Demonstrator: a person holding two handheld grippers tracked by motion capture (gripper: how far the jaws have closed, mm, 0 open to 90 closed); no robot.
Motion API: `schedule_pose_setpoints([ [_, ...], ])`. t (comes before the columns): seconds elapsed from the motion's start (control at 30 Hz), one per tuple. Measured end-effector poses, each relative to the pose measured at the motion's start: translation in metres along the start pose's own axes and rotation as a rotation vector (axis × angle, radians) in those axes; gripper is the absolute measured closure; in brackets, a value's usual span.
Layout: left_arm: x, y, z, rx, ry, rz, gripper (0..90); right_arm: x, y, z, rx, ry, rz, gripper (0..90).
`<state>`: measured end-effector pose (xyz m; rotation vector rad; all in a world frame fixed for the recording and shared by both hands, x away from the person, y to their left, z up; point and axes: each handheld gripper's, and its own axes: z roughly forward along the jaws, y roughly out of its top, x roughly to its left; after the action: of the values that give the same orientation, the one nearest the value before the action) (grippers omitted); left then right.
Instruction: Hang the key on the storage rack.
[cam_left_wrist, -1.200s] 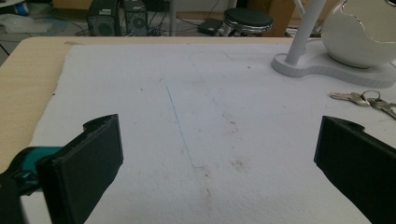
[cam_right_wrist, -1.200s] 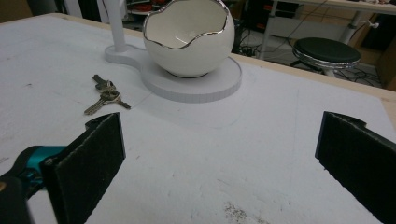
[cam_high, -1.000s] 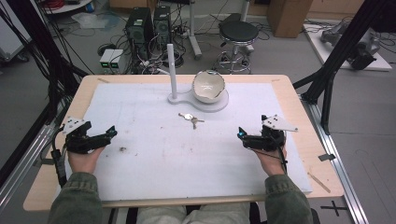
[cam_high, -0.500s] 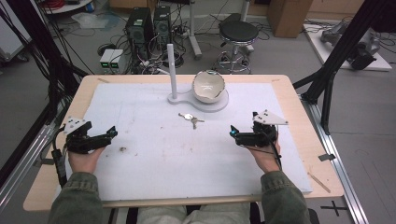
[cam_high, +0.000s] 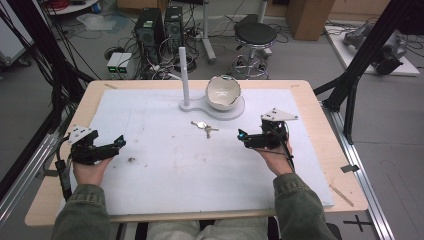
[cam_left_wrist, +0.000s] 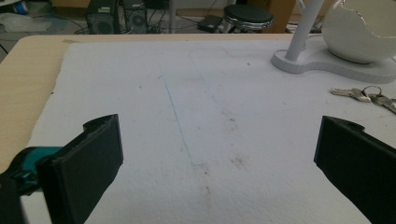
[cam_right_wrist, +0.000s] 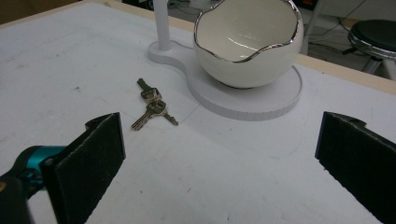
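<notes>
1. We see the keys (cam_high: 204, 128) lying flat on the white mat (cam_high: 165, 170) of the worktop, just at 7 o'clock of the stand's base (cam_high: 220, 111).
2. Our right claw (cam_high: 243, 137) sits at 3 o'clock of the keys, near them, jaws spread wide and holding nothing.
3. Our left claw (cam_high: 119, 142) rests well apart at 8 o'clock, also wide and holding nothing.
4. The eggshell-shaped bowl (cam_right_wrist: 247, 42) stands upright on the base.
</notes>
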<state>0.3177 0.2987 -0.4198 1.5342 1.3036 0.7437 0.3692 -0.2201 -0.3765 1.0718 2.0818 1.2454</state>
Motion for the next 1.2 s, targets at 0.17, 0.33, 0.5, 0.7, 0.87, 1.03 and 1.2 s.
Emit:
schedule_pose_setpoints([
  [0.17, 0.000, 0.000, 0.000, 0.000, 0.000, 0.001, 1.7, 0.000, 0.006, 0.006, 0.041, 0.009, 0.011, 0.5],
  [0.33, 0.000, 0.000, 0.000, 0.000, 0.001, 0.001, 1.7, -0.001, 0.012, 0.012, 0.065, 0.021, 0.019, 0.5],
  [0.5, 0.000, 0.000, 0.000, 0.002, 0.001, 0.002, 1.7, -0.002, 0.017, 0.020, 0.087, 0.046, 0.031, 0.4],
  [0.7, 0.000, 0.000, 0.000, 0.004, 0.002, 0.000, 1.7, 0.000, 0.027, 0.031, 0.115, 0.078, 0.034, 0.5],
  [0.87, 0.000, 0.000, 0.000, 0.003, 0.001, -0.001, 1.7, 0.004, 0.032, 0.039, 0.143, 0.082, 0.011, 0.5],
  [1.03, 0.000, 0.000, 0.000, 0.003, 0.000, -0.001, 1.7, 0.008, 0.039, 0.047, 0.171, 0.093, -0.004, 0.5],
  [1.2, 0.000, 0.000, 0.000, 0.003, -0.001, -0.001, 1.7, 0.014, 0.049, 0.056, 0.201, 0.115, -0.025, 0.5],
])
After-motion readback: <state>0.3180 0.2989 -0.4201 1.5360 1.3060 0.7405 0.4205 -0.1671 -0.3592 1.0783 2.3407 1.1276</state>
